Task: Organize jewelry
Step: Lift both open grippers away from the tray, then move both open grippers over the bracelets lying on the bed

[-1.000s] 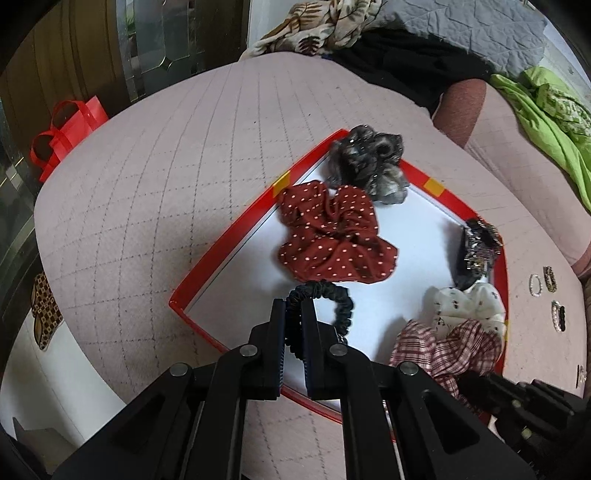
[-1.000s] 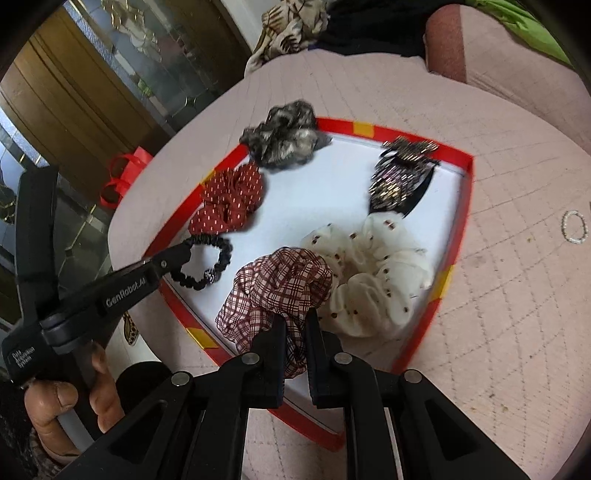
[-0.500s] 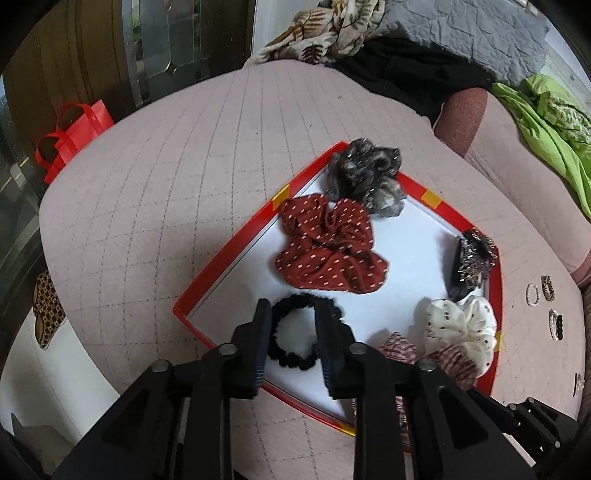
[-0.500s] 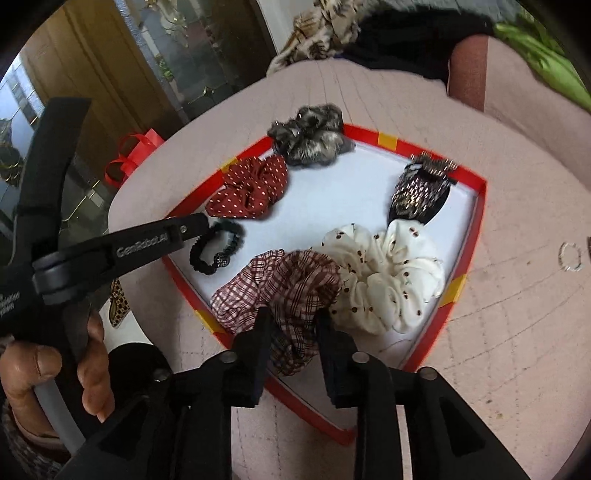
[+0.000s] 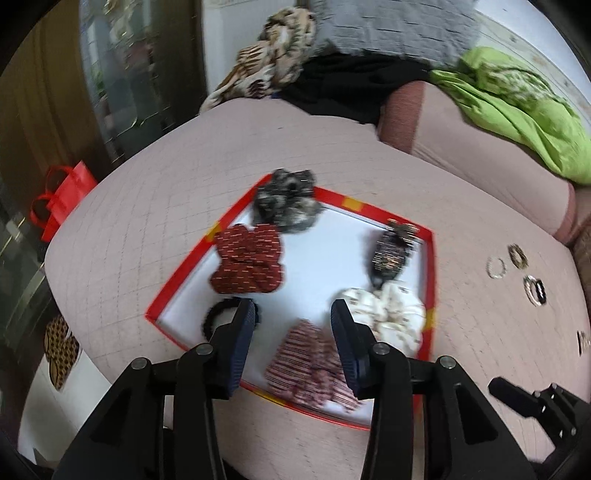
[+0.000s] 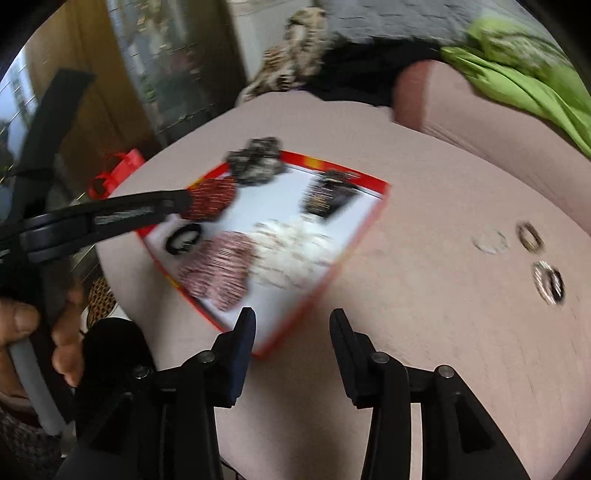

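Observation:
A red-rimmed white tray (image 5: 430, 266) on the pink quilted bed holds a black hair tie (image 5: 218, 314), a red dotted scrunchie (image 5: 247, 264), a grey scrunchie (image 5: 286, 203), a plaid scrunchie (image 5: 310, 365), a cream scrunchie (image 5: 388, 317) and a beaded hair clip (image 5: 391, 253). My left gripper (image 5: 291, 325) is open and empty above the tray's near edge. My right gripper (image 6: 291, 332) is open and empty, above the bed beside the tray's (image 6: 373, 218) near corner. Small rings (image 6: 491, 242) lie loose on the bed to the right.
A pink bolster (image 5: 461, 125), green cloth (image 5: 517, 107), a grey quilt (image 5: 388, 26) and a patterned scarf (image 5: 273, 55) lie at the back. A red bag (image 5: 62, 195) sits past the bed's left edge. The hand-held left gripper (image 6: 110, 218) crosses the right wrist view.
Both grippers opened and pulled back and up from the tray. The left let go of the black hair tie, the right of the plaid scrunchie. Both views are now motion-blurred.

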`<state>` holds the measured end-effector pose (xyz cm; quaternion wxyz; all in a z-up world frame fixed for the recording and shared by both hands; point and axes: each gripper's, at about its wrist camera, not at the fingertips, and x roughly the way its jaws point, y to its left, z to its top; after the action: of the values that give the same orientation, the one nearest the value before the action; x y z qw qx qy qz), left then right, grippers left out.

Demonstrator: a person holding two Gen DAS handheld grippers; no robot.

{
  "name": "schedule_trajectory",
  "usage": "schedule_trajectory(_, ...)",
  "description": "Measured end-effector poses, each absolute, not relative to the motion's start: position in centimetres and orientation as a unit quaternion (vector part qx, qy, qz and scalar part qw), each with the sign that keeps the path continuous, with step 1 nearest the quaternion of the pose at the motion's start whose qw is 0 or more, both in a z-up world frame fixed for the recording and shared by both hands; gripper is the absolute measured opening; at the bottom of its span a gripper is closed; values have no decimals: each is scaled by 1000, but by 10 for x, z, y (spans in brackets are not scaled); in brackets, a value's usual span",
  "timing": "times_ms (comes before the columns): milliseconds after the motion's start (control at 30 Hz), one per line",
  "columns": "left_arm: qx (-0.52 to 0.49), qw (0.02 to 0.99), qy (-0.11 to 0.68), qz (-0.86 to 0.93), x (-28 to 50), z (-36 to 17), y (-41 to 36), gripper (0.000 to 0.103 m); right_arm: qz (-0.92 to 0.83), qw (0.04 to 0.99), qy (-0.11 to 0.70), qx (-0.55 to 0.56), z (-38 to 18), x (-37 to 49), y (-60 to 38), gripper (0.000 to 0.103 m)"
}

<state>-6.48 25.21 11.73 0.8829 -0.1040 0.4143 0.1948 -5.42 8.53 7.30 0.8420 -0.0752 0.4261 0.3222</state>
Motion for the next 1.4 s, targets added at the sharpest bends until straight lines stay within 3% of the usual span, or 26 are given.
schedule_trajectory(500,-39,890,437,122,-58,117,163,43,217,866,450,2,64,-43,-25,46)
schedule_trajectory(1400,34,860,509,29,-41,80,68,47,146,867,471,67,43,-36,-96,48)
